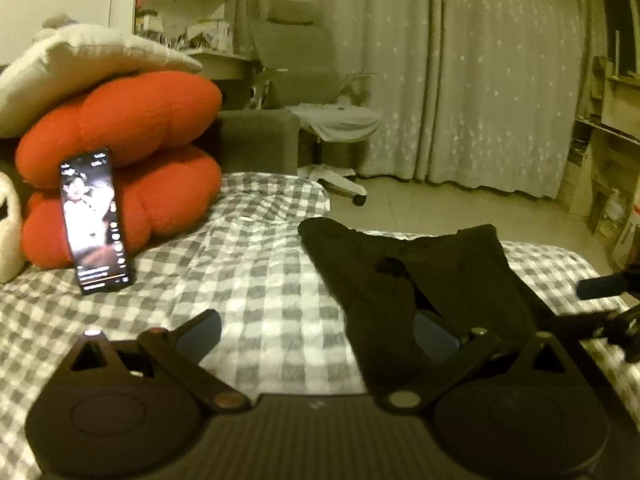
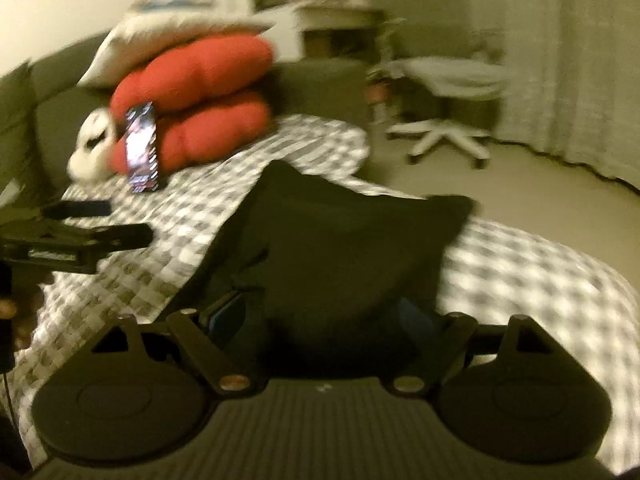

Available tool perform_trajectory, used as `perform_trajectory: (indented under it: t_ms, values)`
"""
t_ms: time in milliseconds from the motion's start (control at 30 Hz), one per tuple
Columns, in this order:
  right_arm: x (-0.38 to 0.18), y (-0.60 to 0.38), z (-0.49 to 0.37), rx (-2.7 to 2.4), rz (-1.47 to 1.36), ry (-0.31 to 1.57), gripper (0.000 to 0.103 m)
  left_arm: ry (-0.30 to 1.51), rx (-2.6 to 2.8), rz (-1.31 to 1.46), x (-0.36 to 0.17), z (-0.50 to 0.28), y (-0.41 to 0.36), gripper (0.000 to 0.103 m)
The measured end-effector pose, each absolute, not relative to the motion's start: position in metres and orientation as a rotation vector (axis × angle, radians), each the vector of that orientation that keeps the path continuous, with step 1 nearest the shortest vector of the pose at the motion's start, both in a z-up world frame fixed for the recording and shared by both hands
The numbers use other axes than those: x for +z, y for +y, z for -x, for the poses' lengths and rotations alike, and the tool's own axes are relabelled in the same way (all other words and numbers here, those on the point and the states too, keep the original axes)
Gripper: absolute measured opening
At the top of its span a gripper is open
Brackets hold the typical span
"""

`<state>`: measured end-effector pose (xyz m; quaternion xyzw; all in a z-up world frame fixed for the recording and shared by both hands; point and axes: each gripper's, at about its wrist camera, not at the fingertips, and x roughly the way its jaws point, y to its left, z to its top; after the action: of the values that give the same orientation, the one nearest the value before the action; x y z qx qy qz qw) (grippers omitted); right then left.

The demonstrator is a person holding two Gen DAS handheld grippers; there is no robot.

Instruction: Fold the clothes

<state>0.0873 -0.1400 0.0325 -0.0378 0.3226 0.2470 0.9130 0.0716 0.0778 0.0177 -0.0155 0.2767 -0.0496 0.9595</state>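
Both claws stand wide over a bed covered in a grey-and-white checked sheet (image 1: 260,272). Left claw (image 1: 320,332): fingers spread, the left finger (image 1: 200,334) over bare sheet, the right finger partly hidden behind a fold of the black garment (image 1: 420,280); the pads do not press on the cloth, so it holds nothing. Right claw (image 2: 320,316): jaws far apart with the black garment bunched between them; the view is blurred, and the blue pads at either side appear to lie against the cloth edges rather than squeeze it, so I read it as open. In the left wrist view the right claw's dark fingertips show at the right edge, just beside the garment; in the right wrist view the left claw shows at the left edge, over the sheet and apart from the garment. Garment lies crumpled on the sheet near the bed's floor-side edge, two dark lobes pointing away from the cameras. At the far left of the bed, a red cushion (image 1: 120,160) folded double, a cream pillow (image 1: 80,68) on top of it, a lit phone (image 1: 94,220) propped upright against the cushion, and a white plush item (image 2: 90,148) beside it. Beyond the bed: a white-based swivel chair (image 1: 320,120) and pale patterned curtains (image 1: 480,80).
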Motion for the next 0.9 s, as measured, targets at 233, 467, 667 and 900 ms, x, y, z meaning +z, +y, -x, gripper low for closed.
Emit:
perform_trajectory:
  t_ms: [233,467,667,900]
  values:
    - [0.01,-0.085,-0.153,0.568,0.173,0.752,0.072,0.63,-0.081,0.13,-0.004,-0.101,0.087,0.103]
    - [0.018,-0.107,-0.16,0.447,0.133,0.71,0.009,0.626,-0.113,0.119,-0.006,-0.105,0.089,0.103]
    - [0.042,-0.145,-0.16,0.357,-0.012,0.609,0.009,0.535,-0.28,0.003,0.007,-0.096,0.059,0.103]
    - [0.042,-0.204,-0.152,0.332,-0.366,0.557,0.009,0.519,-0.466,-0.27,0.0,-0.107,0.0,0.103]
